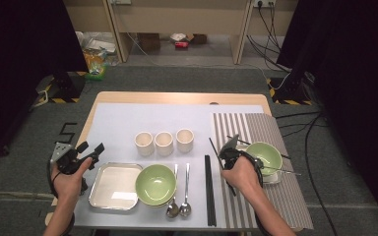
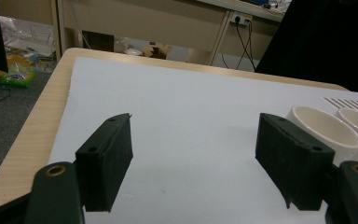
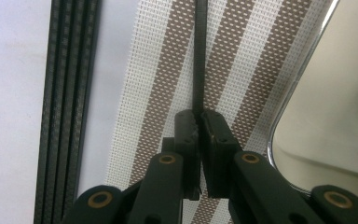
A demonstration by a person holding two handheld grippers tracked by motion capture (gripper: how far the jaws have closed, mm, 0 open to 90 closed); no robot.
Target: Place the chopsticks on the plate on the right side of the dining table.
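So, biggest thing first: the table (image 1: 103, 101) fills the middle of the high view, with a white sheet over most of it and a striped mat (image 1: 295, 196) on its right side. At lower left of centre sits a steel tray (image 1: 114, 187), and touching its right edge is a green bowl (image 1: 156, 184). A second green bowl (image 1: 265, 156) sits on the mat at centre right, on another tray. Three cream cups (image 1: 164, 143) line up just above the first bowl, two spoons (image 1: 179, 206) lie just right of it, and a pair of black chopsticks (image 1: 209, 191) lies right of those.

My right gripper (image 3: 199, 119) is clenched on a single black chopstick (image 3: 199, 56), which runs up the mat to the top of its view. My left gripper (image 2: 193, 161) is wide open over the white sheet, nothing in it.
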